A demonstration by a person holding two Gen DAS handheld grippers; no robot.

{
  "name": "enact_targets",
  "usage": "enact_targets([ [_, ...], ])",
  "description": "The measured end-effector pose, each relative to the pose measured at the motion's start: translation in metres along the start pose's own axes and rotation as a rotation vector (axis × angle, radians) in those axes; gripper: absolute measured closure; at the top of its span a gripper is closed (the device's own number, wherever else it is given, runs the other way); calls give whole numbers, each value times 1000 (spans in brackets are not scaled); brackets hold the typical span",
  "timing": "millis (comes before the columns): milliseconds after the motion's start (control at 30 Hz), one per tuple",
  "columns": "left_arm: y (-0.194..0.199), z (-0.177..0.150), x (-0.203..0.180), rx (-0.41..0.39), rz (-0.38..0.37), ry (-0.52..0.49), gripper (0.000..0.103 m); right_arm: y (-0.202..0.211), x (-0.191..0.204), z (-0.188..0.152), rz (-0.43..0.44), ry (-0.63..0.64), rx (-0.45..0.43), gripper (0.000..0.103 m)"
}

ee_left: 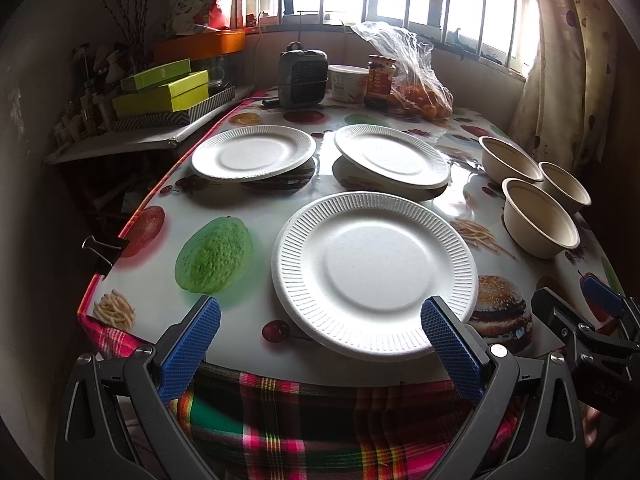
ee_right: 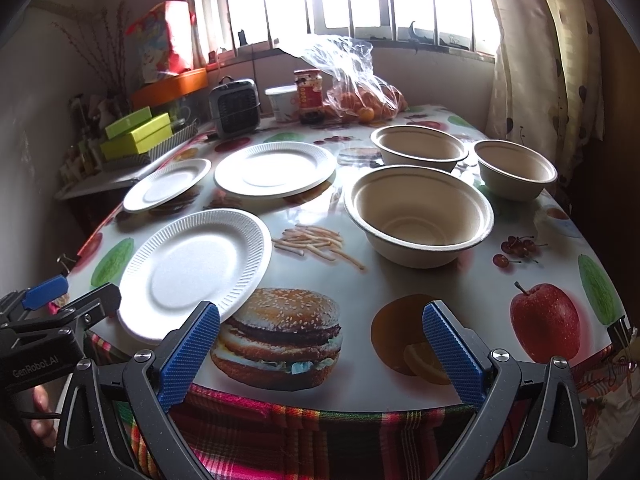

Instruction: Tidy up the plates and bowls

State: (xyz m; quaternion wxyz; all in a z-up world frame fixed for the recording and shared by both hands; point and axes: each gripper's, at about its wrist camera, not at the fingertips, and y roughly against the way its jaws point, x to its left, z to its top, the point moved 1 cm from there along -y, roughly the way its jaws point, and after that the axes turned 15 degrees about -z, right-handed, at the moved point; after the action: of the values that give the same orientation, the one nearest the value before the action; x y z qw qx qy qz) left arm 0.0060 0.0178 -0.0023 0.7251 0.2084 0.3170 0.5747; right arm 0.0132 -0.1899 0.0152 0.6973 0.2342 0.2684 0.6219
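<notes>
Left wrist view: the left gripper point(ee_left: 320, 344) hangs level at the near edge of the worktop point(ee_left: 248, 216), jaws spread wide and holding nothing — its right blue pad overlaps the near rim of the nearest plate point(ee_left: 374, 274) in this view, contact unclear. That plate is white, round, with a ribbed rim and a smooth centre. Beyond it lie two more like it, the far left plate point(ee_left: 253, 153) and the far right plate point(ee_left: 391, 156). Right of the nearest plate stand three beige bowls point(ee_left: 540, 218), all empty. The right gripper point(ee_left: 592, 332) shows at the right edge.

Right wrist view: the right gripper point(ee_right: 320, 344) hovers over the printed burger point(ee_right: 280, 340), right of the nearest plate point(ee_right: 192, 272), jaws wide apart and empty. The nearest bowl point(ee_right: 418, 216) — matte, fibrous, thick-rimmed — sits beyond and right of that plate, empty.
</notes>
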Motion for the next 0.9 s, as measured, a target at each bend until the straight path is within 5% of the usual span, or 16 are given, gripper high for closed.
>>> enact_targets([
  [467, -4, 11, 26, 5, 12, 45, 2, -7, 13, 12, 18, 46, -12, 0],
  [900, -6, 53, 76, -19, 89, 85, 2, -17, 48, 67, 82, 114, -62, 0],
])
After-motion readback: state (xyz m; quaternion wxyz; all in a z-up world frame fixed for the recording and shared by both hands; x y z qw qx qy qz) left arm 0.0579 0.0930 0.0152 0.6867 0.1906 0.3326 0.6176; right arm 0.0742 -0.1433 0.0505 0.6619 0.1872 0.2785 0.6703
